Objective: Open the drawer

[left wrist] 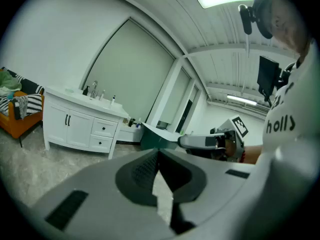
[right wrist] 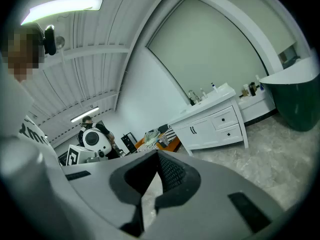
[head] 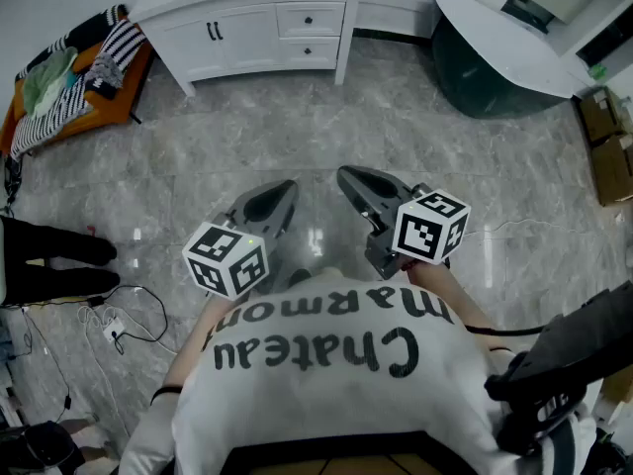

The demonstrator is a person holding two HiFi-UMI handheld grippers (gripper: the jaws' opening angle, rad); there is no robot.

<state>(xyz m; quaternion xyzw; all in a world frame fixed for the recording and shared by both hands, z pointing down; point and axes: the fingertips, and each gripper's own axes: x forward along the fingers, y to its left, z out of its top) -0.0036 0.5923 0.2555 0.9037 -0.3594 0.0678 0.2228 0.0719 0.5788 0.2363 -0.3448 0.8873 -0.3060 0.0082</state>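
Right gripper (head: 344, 173) — bare floor (head: 396, 127) — drawer (head: 310, 19) beyond

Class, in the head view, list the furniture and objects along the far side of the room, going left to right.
From left: orange seat heaped with clothes → white drawer cabinet → dark green unit with a white top → cardboard boxes.

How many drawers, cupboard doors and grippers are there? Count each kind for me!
Drawers: 2
Cupboard doors: 2
Grippers, the left gripper and the right gripper: 2
Total: 6
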